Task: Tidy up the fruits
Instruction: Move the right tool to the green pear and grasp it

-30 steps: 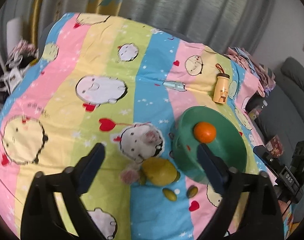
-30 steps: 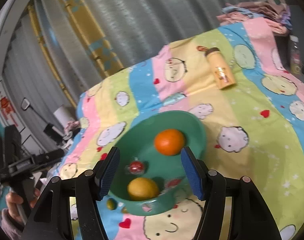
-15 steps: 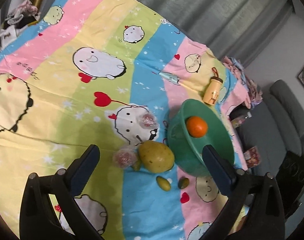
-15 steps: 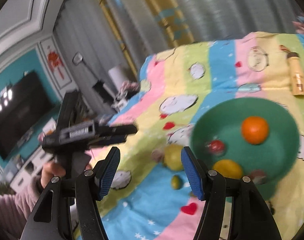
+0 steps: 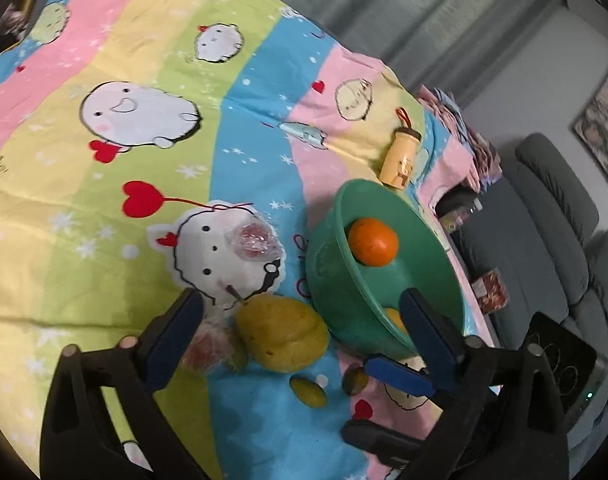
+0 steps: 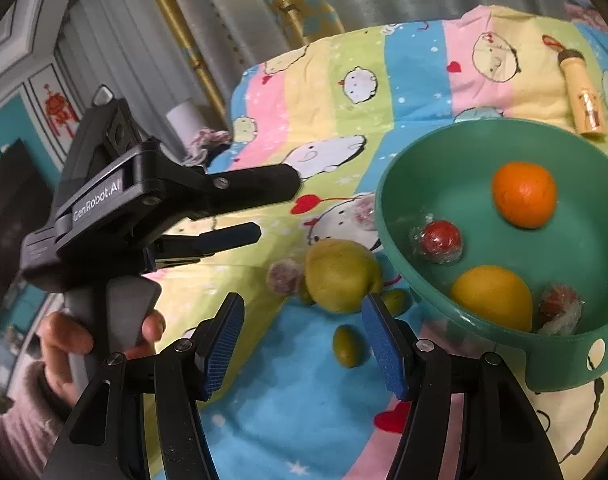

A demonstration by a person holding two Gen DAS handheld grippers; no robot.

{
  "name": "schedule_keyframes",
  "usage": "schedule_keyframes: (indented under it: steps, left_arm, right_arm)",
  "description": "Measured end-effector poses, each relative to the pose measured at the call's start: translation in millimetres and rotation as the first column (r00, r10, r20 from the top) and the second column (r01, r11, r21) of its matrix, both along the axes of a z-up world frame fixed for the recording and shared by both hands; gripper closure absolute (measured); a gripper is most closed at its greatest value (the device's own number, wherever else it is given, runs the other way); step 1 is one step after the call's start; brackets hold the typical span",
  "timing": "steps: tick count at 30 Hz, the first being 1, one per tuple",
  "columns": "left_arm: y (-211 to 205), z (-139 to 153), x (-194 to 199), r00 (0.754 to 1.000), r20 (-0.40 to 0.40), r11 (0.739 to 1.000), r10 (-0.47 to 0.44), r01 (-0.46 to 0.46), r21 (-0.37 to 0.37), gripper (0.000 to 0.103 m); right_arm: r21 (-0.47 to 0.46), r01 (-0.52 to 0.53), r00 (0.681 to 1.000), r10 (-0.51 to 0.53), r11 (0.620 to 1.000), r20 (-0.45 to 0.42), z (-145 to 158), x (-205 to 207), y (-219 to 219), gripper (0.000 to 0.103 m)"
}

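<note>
From the left wrist, the left gripper (image 5: 300, 332) hangs with its jaws spread wide around nothing; they have just been closing a little, and the big yellow-green fruit (image 5: 282, 334) lies on the bedspread (image 5: 152, 60) between and just beyond them. That fruit looks the heaviest piece here — firm, lumpy and smooth-skinned, so probably a bit slippery. My judgement is that it wants a grip across its widest middle, pads on opposite flanks. It lies just beside the green bowl (image 5: 332, 264), which already holds an orange (image 5: 372, 242). A plastic-wrapped red fruit (image 5: 204, 350) touches its near side, a second wrapped one (image 5: 254, 242) lies farther off, and two small green fruits (image 5: 308, 392) lie nearer the camera.

From the right wrist, the right gripper (image 6: 302, 344) is half spread and grasps nothing. The same big fruit (image 6: 342, 274) shows dull yellow-green — blurred, with a short stalk end toward the bowl (image 6: 400, 232). The wrapped pieces look light and crinkly.
</note>
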State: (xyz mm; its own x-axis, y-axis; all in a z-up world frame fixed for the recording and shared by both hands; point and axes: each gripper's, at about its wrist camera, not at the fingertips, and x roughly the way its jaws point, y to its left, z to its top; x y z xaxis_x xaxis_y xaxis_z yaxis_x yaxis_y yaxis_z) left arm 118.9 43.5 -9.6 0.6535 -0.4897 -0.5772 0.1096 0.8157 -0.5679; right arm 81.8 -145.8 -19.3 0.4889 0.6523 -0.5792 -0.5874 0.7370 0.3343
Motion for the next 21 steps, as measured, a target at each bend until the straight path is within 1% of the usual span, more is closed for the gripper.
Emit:
schedule_keyframes:
  steps: [3, 7, 10, 11, 12, 14, 15, 17, 19, 21]
  left_arm:
    - [-2.0, -5.3, 6.1, 1.0, 0.002, 1.0, -0.027, 0.027, -0.017, 0.01]
    - [2.5, -14.8, 14.3, 0.999, -0.026, 0.995, -0.038, 0.036, -0.091, 0.012]
    - [3.3, -16.9, 17.7, 0.998, -0.03, 0.989, -0.056, 0.052, -0.137, 0.015]
    - [1.8, -16.2, 18.4, 0.998, -0.034, 0.989, -0.06, 0.055, -0.135, 0.016]
    - [0.9, -16.8, 19.7, 0.998, -0.047, 0.993, -0.052, 0.047, -0.107, 0.019]
    - [-0.2, -21.0, 21.8, 0.996, -0.087, 0.998, -0.035, 0.03, -0.063, 0.021]
    - [1.2, -23.5, 22.2, 0.995, -0.098, 0.998, -0.03, 0.024, -0.063, 0.021]
    - [2.1, -27.7, 24.1, 0.992, -0.116, 0.995, -0.048, 0.038, -0.091, 0.021]
    - [0.1, -28.6, 26.0, 0.99, -0.125, 0.995, -0.062, 0.052, -0.084, 0.021]
    - [-3.0, -28.4, 27.2, 0.989, -0.125, 0.994, -0.081, 0.072, -0.077, 0.022]
  right_arm:
    - [-0.034, 0.019, 1.0, -0.019, 0.999, -0.009, -5.6, 4.0, 8.7, 0.039]
    - [-0.083, 0.049, 0.999, -0.05, 0.995, -0.007, -13.9, 9.3, 19.2, 0.039]
    - [-0.084, 0.075, 0.997, -0.075, 0.994, 0.002, -14.4, 12.0, 23.2, 0.039]
    - [-0.091, 0.088, 0.996, -0.088, 0.992, 0.007, -14.5, 12.9, 24.9, 0.039]
    - [-0.089, 0.097, 0.995, -0.097, 0.991, 0.006, -15.0, 13.6, 26.1, 0.039]
    - [-0.101, 0.111, 0.994, -0.112, 0.989, -0.005, -18.0, 16.1, 28.9, 0.039]
    - [-0.117, 0.123, 0.992, -0.125, 0.985, -0.01, -20.9, 17.4, 30.9, 0.039]
    - [-0.119, 0.133, 0.991, -0.136, 0.984, -0.021, -24.2, 19.3, 31.8, 0.039]
    - [-0.104, 0.137, 0.99, -0.14, 0.985, -0.025, -22.3, 20.0, 30.1, 0.039]
    - [-0.116, 0.142, 0.989, -0.145, 0.983, -0.022, -22.5, 20.9, 31.2, 0.04]
